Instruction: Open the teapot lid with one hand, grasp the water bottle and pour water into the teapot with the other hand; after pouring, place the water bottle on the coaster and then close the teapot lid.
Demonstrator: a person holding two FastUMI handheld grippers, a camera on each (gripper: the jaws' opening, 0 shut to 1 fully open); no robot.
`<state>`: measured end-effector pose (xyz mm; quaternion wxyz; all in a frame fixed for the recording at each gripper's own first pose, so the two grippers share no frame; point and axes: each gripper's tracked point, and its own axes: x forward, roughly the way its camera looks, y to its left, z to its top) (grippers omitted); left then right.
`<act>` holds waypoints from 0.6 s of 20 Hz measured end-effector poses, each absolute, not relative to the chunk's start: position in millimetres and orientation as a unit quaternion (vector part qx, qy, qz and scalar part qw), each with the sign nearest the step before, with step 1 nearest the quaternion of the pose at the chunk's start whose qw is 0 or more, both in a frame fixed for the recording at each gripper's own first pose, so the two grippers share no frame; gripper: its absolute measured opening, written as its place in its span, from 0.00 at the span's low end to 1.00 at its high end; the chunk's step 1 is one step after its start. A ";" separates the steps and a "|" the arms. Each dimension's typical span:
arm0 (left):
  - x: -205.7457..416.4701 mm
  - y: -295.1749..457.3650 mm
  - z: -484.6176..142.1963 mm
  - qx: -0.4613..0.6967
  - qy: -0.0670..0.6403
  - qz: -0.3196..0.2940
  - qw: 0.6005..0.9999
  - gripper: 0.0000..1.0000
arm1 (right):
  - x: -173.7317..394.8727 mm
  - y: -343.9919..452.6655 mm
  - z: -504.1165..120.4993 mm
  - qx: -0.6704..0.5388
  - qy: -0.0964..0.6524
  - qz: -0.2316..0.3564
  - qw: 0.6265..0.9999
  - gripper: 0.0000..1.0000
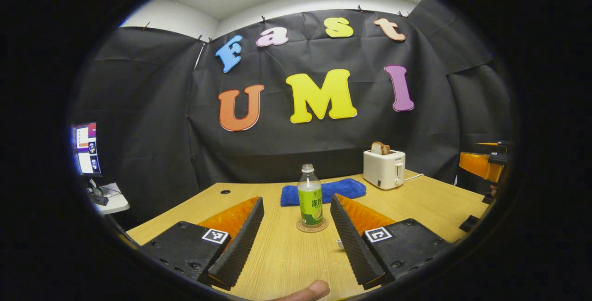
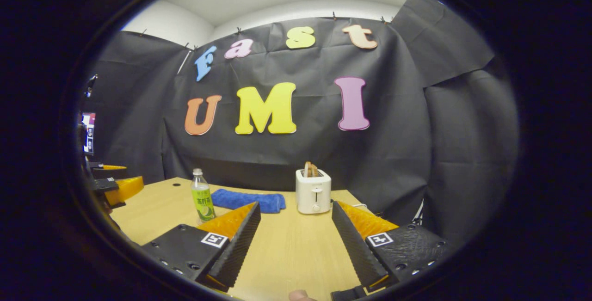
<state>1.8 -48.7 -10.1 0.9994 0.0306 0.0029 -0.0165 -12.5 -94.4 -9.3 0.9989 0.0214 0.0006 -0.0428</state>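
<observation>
**Operator:** Between my left gripper [image 1: 296,241]'s fingers, straight ahead on the table [image 1: 277,264], stands the water bottle [image 1: 310,197], upright on the coaster [image 1: 311,226]. Both fingers are spread wide with nothing between them; the bottle is farther off, well clear of the tips.

**Observer:** And the right one?

**Operator:** My right gripper [image 2: 296,236] is released too, fingers apart over bare table, grasping nothing. From the right gripper view the bottle [image 2: 202,197] sits off to that gripper's left, beyond its left finger. At the far edge of each view I catch part of the other gripper.

**Observer:** Why is the bottle on the coaster?

**Operator:** I judge it is parked there because the coaster is its resting place in the task. It looks uncapped, which would suit pouring, though I cannot be certain. Whether it has already been poured, I can't say from this.

**Observer:** Where is the teapot?

**Operator:** I cannot place it in what I have.

**Observer:** Anything in the way?

**Operator:** Behind the bottle lies a folded blue towel [image 1: 323,191], near it but apart. Further right, a white toaster [image 1: 384,168] with bread in its slot, and its cord trailing off. Neither blocks a straight reach to the bottle. A fingertip [image 1: 310,290] of the person's hand shows at the bottom edge.
</observation>
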 end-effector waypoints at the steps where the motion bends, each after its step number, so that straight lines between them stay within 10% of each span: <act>1: 1.4 -50.1 -10.9 0.031 0.005 -0.017 0.999 0.91 | -12.2 -89.1 -11.5 0.028 0.005 -0.034 0.999 0.93; 12: -3.1 -52.9 -5.7 0.019 0.001 -0.028 0.999 0.91 | -9.5 -69.3 -20.9 0.026 0.021 -0.019 0.999 0.95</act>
